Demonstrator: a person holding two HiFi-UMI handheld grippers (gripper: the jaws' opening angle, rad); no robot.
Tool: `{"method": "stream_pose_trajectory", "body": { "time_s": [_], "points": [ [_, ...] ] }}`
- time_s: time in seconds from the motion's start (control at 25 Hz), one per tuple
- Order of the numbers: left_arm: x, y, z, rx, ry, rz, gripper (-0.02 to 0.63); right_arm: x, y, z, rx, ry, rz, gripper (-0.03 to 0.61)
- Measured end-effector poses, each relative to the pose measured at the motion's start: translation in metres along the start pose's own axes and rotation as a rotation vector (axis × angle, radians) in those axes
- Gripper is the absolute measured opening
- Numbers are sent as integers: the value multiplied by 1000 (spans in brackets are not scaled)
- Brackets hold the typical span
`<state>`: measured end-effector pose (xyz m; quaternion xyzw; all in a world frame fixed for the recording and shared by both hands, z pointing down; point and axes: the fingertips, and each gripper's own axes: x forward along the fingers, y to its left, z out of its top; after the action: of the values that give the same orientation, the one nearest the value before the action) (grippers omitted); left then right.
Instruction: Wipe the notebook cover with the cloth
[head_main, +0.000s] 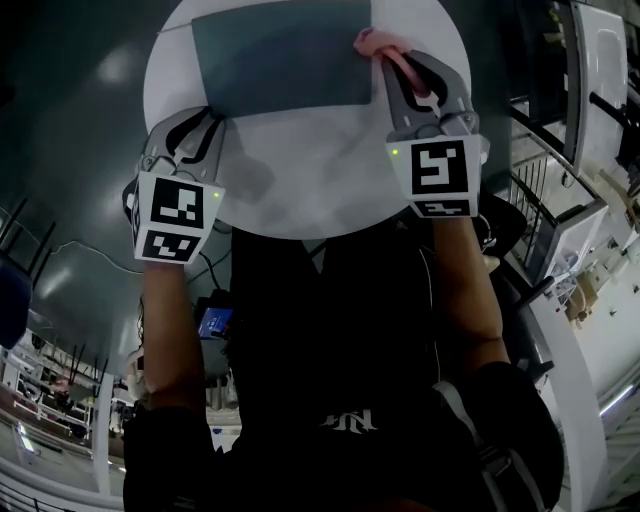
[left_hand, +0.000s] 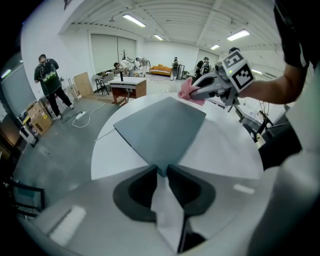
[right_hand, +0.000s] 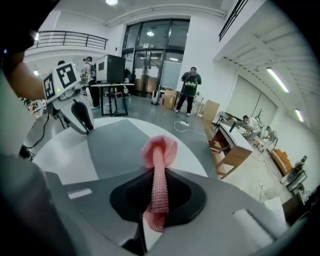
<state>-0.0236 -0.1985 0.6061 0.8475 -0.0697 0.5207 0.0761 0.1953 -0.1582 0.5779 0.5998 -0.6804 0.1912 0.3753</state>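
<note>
A grey notebook (head_main: 280, 55) lies flat at the far side of the round white table (head_main: 300, 190). My left gripper (head_main: 212, 118) is at its near left corner; in the left gripper view the jaws (left_hand: 160, 171) are shut on that corner of the notebook (left_hand: 160, 127). My right gripper (head_main: 390, 65) is shut on a pink cloth (head_main: 375, 42), held over the notebook's far right corner. In the right gripper view the cloth (right_hand: 159, 155) sticks up in a bunched roll between the jaws (right_hand: 159, 172), above the notebook (right_hand: 120, 145).
The table edge curves close behind both grippers. Beyond it are grey floor, a wooden desk (right_hand: 232, 145), a desk (left_hand: 127, 87), a cable on the floor (left_hand: 82, 117) and people standing far off (left_hand: 47, 80) (right_hand: 190, 87). Railings (head_main: 540, 190) run along the right.
</note>
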Motion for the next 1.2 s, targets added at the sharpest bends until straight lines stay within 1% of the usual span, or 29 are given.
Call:
{"method": "stream_pose_trajectory", "body": {
  "time_s": [0.08,0.16,0.28,0.44,0.52,0.6,0.72,0.92,1.04,1.2],
  "points": [
    [1,1,0,4,-12,1,61,-2,15,24,9,-63,33,31],
    [1,3,1,9,-23,6,61,0,40,49,4,-106,92,31],
    [2,2,0,6,-28,3,61,10,85,75,-31,-113,208,31],
    [2,2,-1,6,-57,-6,61,34,146,100,-42,-144,328,31],
    [0,4,-3,8,-65,-7,61,44,169,108,-60,-127,363,31],
    [-2,6,-3,10,-69,-7,61,53,184,109,-75,-100,378,31],
    [-2,6,-3,9,-71,-12,61,61,192,105,-67,-67,388,31],
    [-3,9,-3,3,-72,-23,61,62,188,101,-94,-68,377,31],
    [-2,9,-1,7,-62,-23,61,58,176,93,-99,-63,368,31],
    [2,8,1,10,-45,-20,63,51,152,72,-88,-56,349,31]
  ]
}}
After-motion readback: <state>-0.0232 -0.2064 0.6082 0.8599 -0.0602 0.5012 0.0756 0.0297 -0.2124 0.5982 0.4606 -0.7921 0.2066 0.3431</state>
